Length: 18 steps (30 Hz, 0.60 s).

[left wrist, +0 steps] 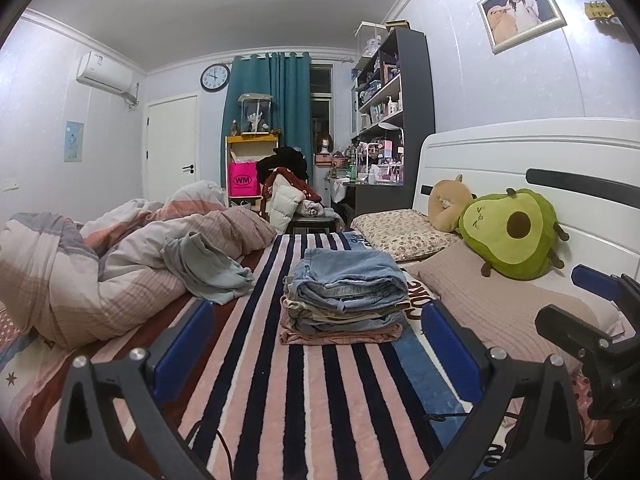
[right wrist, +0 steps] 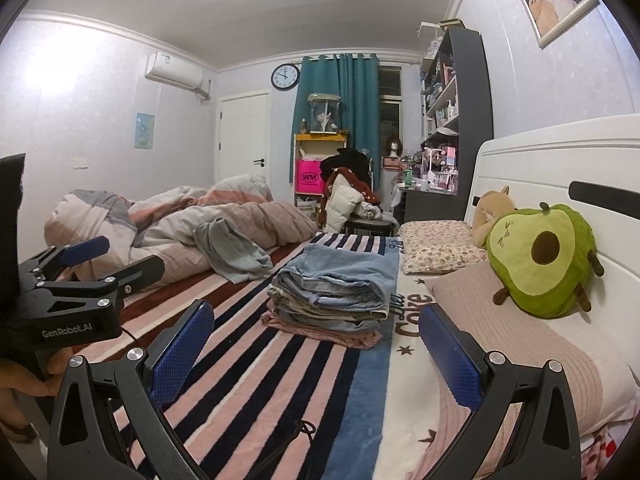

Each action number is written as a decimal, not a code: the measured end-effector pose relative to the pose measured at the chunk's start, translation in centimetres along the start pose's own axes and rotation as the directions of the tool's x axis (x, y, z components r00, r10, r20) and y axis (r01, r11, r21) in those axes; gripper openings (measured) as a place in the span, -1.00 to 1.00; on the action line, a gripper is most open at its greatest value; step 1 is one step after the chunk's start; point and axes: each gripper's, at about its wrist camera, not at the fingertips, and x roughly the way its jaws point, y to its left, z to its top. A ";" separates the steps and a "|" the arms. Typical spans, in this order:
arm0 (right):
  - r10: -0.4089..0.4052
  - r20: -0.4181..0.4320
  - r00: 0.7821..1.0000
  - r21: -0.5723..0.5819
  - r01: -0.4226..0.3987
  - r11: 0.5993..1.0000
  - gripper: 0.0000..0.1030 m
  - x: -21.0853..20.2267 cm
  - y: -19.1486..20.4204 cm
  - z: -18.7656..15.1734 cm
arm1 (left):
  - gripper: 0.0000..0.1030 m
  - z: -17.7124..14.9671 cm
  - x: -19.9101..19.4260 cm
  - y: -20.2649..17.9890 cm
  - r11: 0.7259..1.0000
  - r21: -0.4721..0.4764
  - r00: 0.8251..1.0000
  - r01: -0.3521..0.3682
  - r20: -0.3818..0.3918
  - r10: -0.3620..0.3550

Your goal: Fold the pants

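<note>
Denim pants [left wrist: 347, 280] folded atop clothes stack [left wrist: 344, 320]

Pale walls; teal curtain [left wrist: 276, 92] beside a seemingly dark window [left wrist: 321, 96]; white headboard [left wrist: 520, 160].

bare striped blanket [left wrist: 280, 392] before folded stack [left wrist: 346, 296]

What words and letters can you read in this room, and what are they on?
"WM" on the pink bag by the yellow shelf.
"GenRobot.AI" on the left gripper, read in the right wrist view.
"Coke" on the blanket beside the stack of folded pants; the script word above it is too unclear.
Wall clock: numbers too small to read.
Bottle labels on the bookshelf: too small.
</note>
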 end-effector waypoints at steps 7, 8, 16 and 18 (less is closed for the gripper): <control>-0.001 0.001 1.000 0.002 0.001 1.000 0.98 -0.1 0.1 0.0 | 0.98 0.0 0.1 0.1 1.000 -0.002 1.000 -0.004 -0.001 0.004; -0.001 0.001 1.000 0.002 0.001 1.000 0.98 -0.1 0.2 0.0 | 0.98 0.0 0.1 0.1 1.000 -0.002 1.000 -0.003 -0.002 0.003; 0.002 0.004 1.000 0.003 -0.002 1.000 0.98 0.1 0.3 0.2 | 0.98 -0.1 0.2 0.5 1.000 -0.010 1.000 -0.010 -0.002 0.010; 0.000 0.003 1.000 0.000 0.000 1.000 0.98 0.1 0.1 0.1 | 0.98 -0.2 0.1 0.5 1.000 -0.009 1.000 -0.016 -0.001 0.016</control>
